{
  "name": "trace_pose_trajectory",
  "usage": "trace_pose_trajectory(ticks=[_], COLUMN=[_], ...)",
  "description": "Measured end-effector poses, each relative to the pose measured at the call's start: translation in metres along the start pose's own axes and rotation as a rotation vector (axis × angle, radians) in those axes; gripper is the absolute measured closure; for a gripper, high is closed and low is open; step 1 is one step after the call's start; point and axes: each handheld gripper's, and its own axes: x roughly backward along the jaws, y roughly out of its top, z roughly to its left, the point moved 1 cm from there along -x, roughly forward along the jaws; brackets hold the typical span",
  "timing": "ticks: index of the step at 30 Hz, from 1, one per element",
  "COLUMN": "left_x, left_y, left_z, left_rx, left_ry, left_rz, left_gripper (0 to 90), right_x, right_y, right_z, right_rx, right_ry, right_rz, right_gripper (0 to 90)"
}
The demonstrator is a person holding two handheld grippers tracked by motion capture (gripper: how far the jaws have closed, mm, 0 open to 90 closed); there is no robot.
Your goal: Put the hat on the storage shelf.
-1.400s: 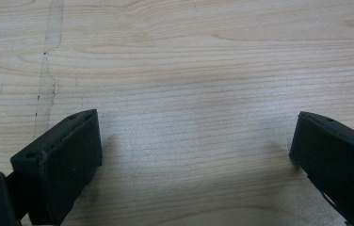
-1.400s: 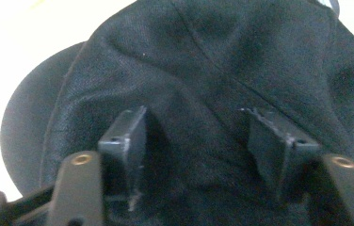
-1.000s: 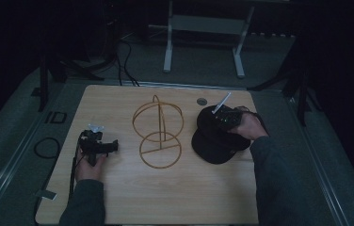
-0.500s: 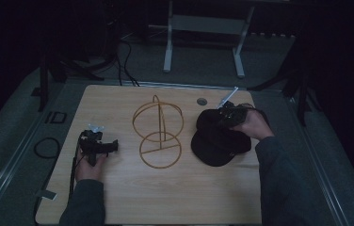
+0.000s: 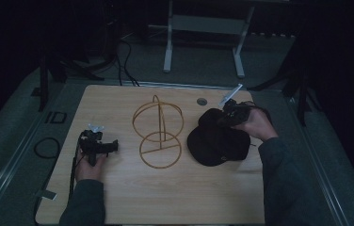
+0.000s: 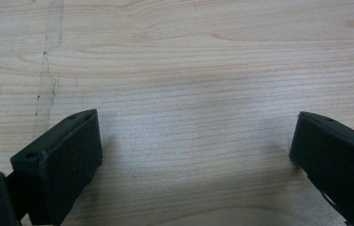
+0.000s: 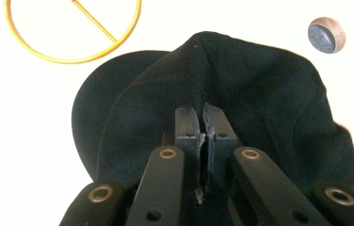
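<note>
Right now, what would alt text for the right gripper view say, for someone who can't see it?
The right gripper, its two black jaws pressed together, pinches a fold of a black cap lying on a pale table. Beyond the cap's brim lies the round base of a gold wire stand, and a small round hole cover sits at upper right.

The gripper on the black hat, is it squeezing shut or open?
Shut. The right gripper has its jaws pressed together, pinching the black hat's fabric.

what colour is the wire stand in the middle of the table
Golden yellow wire stand; the right gripper view shows it best.
</note>
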Motion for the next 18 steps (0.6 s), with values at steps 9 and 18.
trace_pose_trajectory(ticks=[9,18], left_x=[0.000,0.000], left_y=[0.000,0.000], left_z=[0.000,0.000], left_rx=[0.001,0.000], left_ry=[0.000,0.000], left_rz=[0.001,0.000], left_gripper=[2.6,2.6], right_x=[0.015,0.026], right_y=[0.002,0.006], right_z=[0.001,0.003], right_rx=[-0.001,0.009], right_ry=[0.026,0.016], right_rz=[-0.053,-0.070], right_gripper=[86.2,86.2])
